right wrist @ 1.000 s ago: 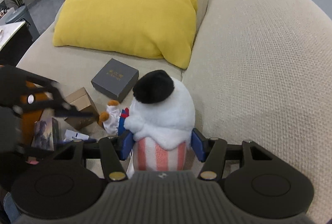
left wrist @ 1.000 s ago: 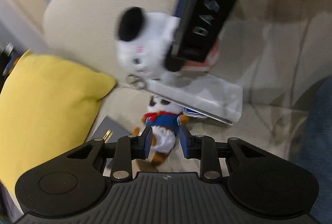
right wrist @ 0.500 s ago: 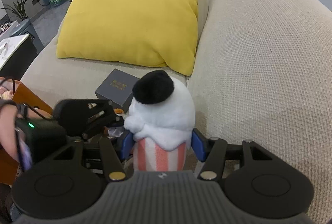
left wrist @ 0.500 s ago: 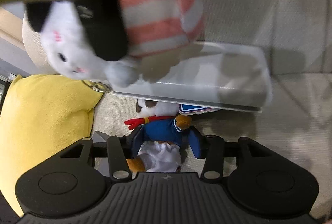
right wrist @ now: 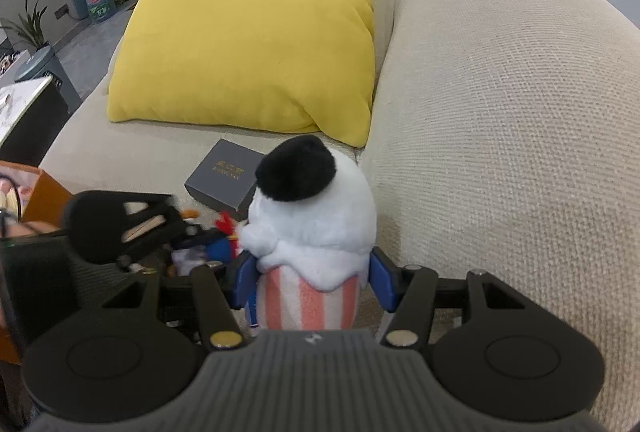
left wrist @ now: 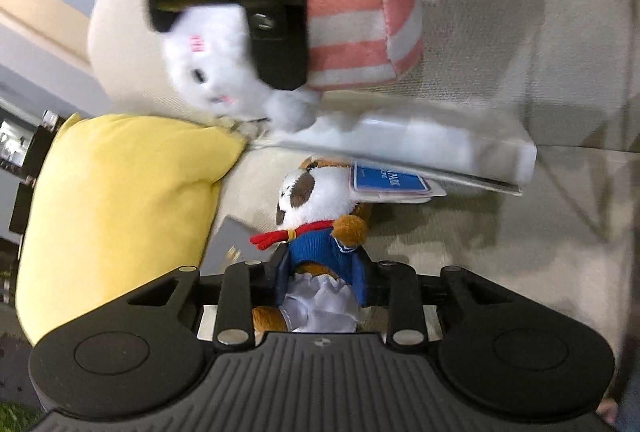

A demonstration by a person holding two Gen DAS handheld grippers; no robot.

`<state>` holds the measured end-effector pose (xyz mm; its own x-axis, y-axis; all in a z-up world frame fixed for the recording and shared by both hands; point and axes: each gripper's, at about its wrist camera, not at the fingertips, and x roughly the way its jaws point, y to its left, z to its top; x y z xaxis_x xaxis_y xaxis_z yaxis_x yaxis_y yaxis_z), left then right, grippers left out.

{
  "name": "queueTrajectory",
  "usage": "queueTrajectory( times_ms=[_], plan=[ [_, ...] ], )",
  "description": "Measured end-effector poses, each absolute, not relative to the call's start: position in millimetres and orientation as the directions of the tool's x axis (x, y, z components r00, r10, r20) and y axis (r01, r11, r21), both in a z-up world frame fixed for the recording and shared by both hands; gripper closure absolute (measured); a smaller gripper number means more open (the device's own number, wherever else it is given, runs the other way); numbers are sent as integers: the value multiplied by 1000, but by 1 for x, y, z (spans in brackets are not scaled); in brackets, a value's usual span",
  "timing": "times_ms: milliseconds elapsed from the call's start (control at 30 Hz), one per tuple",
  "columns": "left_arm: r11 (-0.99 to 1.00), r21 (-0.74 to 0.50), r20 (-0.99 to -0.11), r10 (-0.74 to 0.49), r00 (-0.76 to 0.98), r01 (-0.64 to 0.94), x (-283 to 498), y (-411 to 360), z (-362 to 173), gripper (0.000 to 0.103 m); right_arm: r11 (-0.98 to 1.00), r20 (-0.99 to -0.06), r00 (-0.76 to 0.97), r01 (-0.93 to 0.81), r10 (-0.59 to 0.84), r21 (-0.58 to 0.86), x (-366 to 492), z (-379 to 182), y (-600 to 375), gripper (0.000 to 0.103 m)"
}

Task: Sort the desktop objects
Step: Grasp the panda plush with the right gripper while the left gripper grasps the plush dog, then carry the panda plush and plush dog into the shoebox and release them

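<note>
A small brown-and-white plush dog [left wrist: 320, 216] in a blue shirt and red scarf lies on the sofa seat. My left gripper [left wrist: 322, 276] is over it, its jaws closing, and both blue pads press on the blue torso. My right gripper [right wrist: 312, 284] is shut on the pink-striped base of a white plush [right wrist: 316, 216] with a black ear, held upright above the seat. In the left wrist view that white plush [left wrist: 360, 28] hangs overhead, its face partly hidden by the right gripper's black body.
A yellow pillow [right wrist: 256, 32] leans at the back of the beige sofa seat [right wrist: 120, 148]. A grey box [right wrist: 224, 176] lies in front of it. A clear plastic packet [left wrist: 420, 140] with a blue card [left wrist: 388, 180] lies by the dog's head. The backrest [right wrist: 500, 112] rises on the right.
The left gripper came down over the plush dog; its jaws widened, then narrowed onto the blue torso. The right gripper kept its hold on the white plush in place.
</note>
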<state>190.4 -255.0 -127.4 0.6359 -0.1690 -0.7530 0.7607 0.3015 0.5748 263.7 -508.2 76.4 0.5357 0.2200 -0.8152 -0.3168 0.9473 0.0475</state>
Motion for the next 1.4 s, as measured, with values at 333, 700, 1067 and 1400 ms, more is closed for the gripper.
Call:
queueTrajectory(
  times_ms=[333, 700, 1067, 1400],
  plan=[
    [610, 426, -707, -237, 666, 668, 147, -180, -28, 68, 936, -758, 568, -310, 322, 165, 233, 107, -501, 43],
    [927, 128, -588, -216, 779, 353, 86, -23, 76, 68, 793, -601, 534, -513, 595, 329, 165, 164, -405, 43],
    [968, -220, -619, -235, 749, 122, 71, 109, 54, 68, 745, -714, 355, -571, 603, 345, 149, 126, -252, 43],
    [911, -412, -709, -322, 627, 2, 112, 164, -22, 68, 860, -861, 318, -457, 396, 227, 181, 47, -185, 43]
  ],
)
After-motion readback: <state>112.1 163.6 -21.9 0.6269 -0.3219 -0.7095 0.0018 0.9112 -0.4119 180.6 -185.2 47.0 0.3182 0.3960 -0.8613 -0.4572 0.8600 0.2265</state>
